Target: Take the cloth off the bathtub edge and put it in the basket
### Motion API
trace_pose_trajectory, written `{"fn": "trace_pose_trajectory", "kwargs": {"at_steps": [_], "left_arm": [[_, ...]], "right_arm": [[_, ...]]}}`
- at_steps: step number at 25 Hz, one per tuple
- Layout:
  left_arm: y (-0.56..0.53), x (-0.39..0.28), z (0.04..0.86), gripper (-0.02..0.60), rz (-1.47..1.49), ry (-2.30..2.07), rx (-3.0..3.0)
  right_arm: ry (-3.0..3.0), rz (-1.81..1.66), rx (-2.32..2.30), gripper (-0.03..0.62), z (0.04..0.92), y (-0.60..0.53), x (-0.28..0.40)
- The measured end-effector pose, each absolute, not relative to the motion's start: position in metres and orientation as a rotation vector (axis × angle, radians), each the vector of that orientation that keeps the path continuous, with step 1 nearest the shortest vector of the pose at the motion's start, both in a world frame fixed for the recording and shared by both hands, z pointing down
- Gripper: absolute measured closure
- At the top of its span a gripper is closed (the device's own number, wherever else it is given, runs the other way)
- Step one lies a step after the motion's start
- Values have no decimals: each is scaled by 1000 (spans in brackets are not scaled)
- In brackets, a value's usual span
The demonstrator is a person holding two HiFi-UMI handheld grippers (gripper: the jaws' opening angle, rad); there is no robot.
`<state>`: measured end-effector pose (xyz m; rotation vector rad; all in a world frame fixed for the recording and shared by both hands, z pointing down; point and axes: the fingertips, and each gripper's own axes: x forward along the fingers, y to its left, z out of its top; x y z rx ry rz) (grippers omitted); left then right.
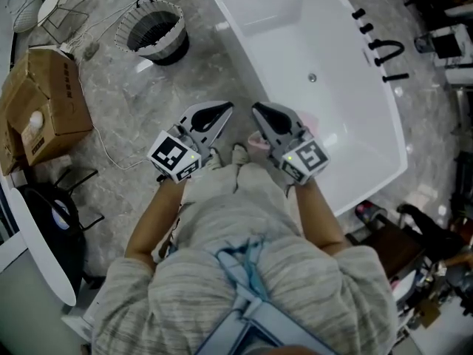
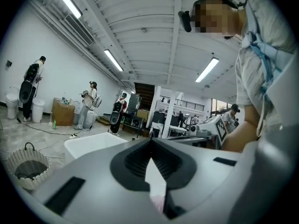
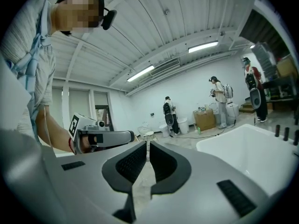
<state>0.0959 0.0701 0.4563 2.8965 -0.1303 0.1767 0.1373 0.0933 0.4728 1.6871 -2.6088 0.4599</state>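
Bathtub [image 1: 259, 21]: smooth, glossy white; a long tub with rounded corners and a broad flat rim, lying slantwise in front of you.
Cloth [image 1: 258, 140]: a small, soft, pale pink crumple on the tub's near edge; only part of it shows.
Basket [image 1: 176, 43]: round and woven, with a pale open-mesh wall, a dark inside and a thin loop handle. It stands on the floor to the left of the tub, well apart from the cloth.
Floor [image 1: 140, 109]: grey and veined like marble, with thin cables trailing across it.
Left gripper [image 1: 222, 112]: matte grey shell with ribbed black pads. Your claw's tips are pressed together and pinch nothing.
Right gripper [image 3: 147, 146]: same grey shell and ribbed pads. The tips are closed on each other, with nothing between them.
Cloth to claws: the cloth lies between your two grippers in the head view, just beside the right one's body and nearer to you than both tips. A pink patch of it shows low down through the gap under the left claw's closed tips. Neither claw grips it.
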Motion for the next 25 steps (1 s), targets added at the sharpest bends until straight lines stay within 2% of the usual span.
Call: {"fn": "trace_pose_trajectory", "kwargs": {"at_steps": [10,25], "left_arm": [[83,125,501,579,243,8,2849],[108,153,569,577,343,119,2746]], "right_arm": [[-2555,587,1742,569,510,109,164],[-2179,816,1851,418,626,159,232]]}}
